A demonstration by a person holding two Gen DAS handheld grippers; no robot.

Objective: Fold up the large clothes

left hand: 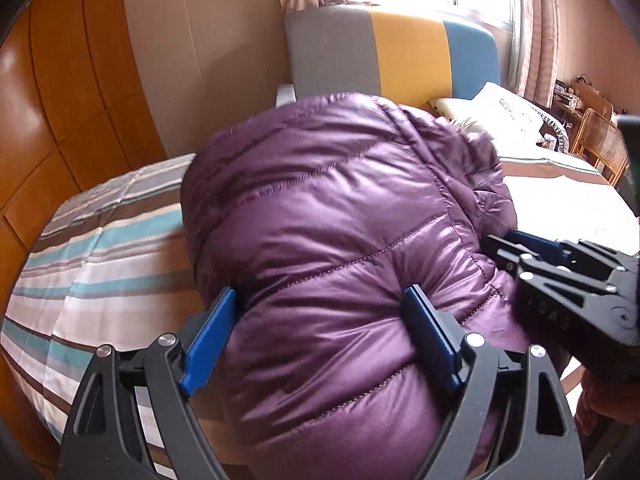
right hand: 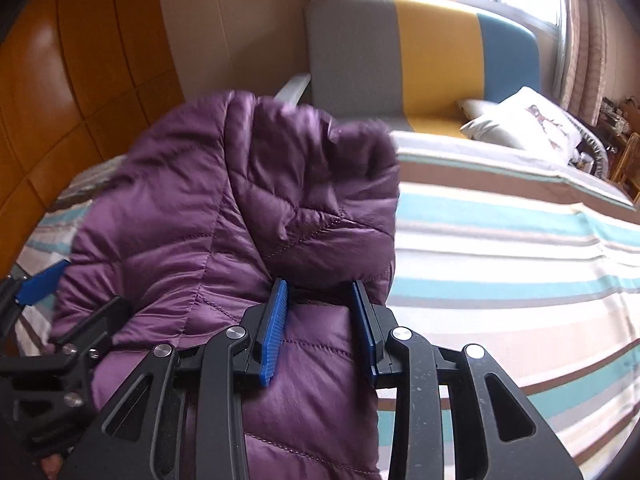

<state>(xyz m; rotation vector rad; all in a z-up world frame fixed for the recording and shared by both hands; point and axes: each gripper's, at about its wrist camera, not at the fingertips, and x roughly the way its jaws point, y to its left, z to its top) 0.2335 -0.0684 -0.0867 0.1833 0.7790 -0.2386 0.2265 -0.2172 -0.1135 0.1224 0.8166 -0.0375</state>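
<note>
A purple quilted down jacket is bunched up and held above the striped bed. My left gripper has its blue pads wide apart around a thick puff of the jacket, pressing into it on both sides. My right gripper is closed on a thick fold of the jacket near its right edge. The right gripper also shows in the left wrist view, at the jacket's right side. The left gripper's blue pad shows at the left edge of the right wrist view.
The striped bedspread spreads out to the right. A grey, yellow and blue headboard and pillows are at the far end. A wooden wardrobe stands on the left. A wicker chair is at the far right.
</note>
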